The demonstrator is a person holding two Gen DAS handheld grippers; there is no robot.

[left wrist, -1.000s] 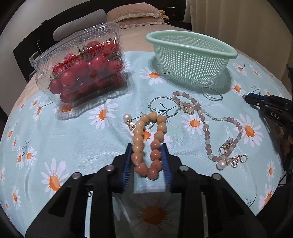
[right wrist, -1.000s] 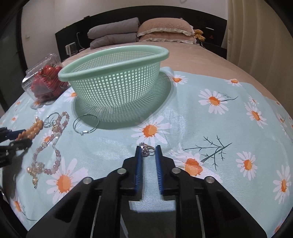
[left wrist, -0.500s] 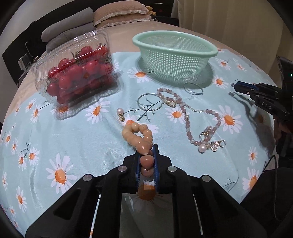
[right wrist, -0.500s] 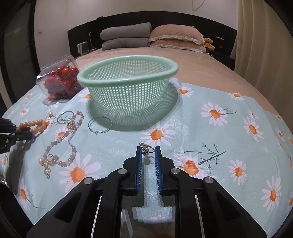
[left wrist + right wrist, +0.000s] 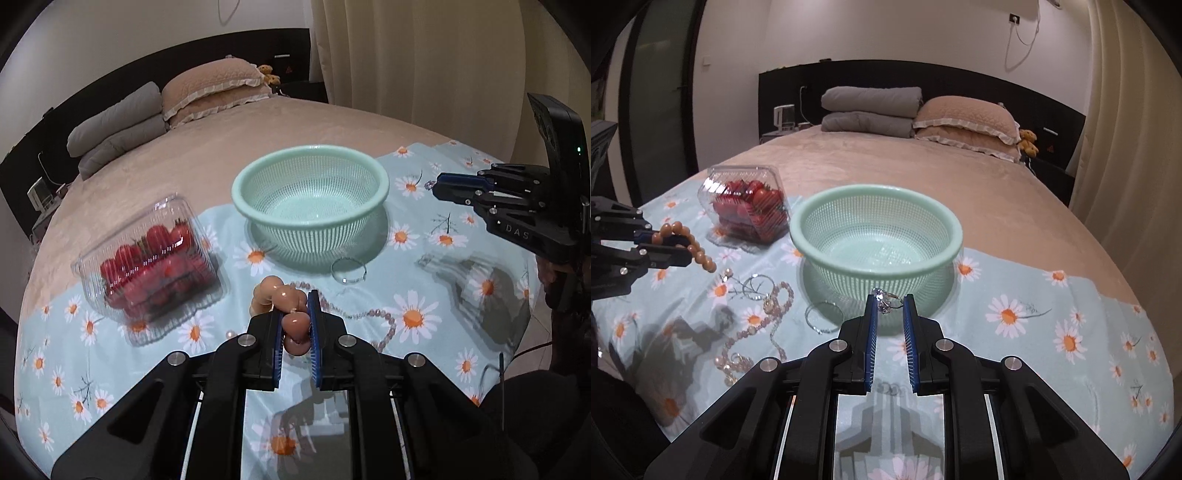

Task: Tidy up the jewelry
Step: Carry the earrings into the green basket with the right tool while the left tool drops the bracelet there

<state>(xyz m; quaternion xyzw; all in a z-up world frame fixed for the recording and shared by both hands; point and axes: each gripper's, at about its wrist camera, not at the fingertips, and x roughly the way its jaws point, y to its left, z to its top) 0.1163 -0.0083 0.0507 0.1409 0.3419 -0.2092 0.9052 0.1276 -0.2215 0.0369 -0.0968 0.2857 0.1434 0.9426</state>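
My left gripper (image 5: 294,312) is shut on an orange bead bracelet (image 5: 282,295) and holds it in the air above the cloth; the bracelet hangs from it in the right wrist view (image 5: 690,245). My right gripper (image 5: 889,301) is shut on a small silver earring (image 5: 884,300), held above the cloth just in front of the green mesh basket (image 5: 875,206). The basket (image 5: 310,155) looks empty. A pink bead necklace (image 5: 775,299), a thin silver ring (image 5: 824,317) and a silver bangle (image 5: 759,286) lie on the cloth left of the basket.
A clear plastic box of cherry tomatoes (image 5: 151,258) stands left of the basket. The daisy-print cloth (image 5: 1052,314) covers the near end of a bed. Pillows and folded blankets (image 5: 871,107) lie at the headboard. A curtain (image 5: 1126,129) hangs at the right.
Both grippers have risen well above the cloth. The left one shut on the orange bracelet and lifted it off the cloth. The right one keeps the earring and has come nearer the basket.
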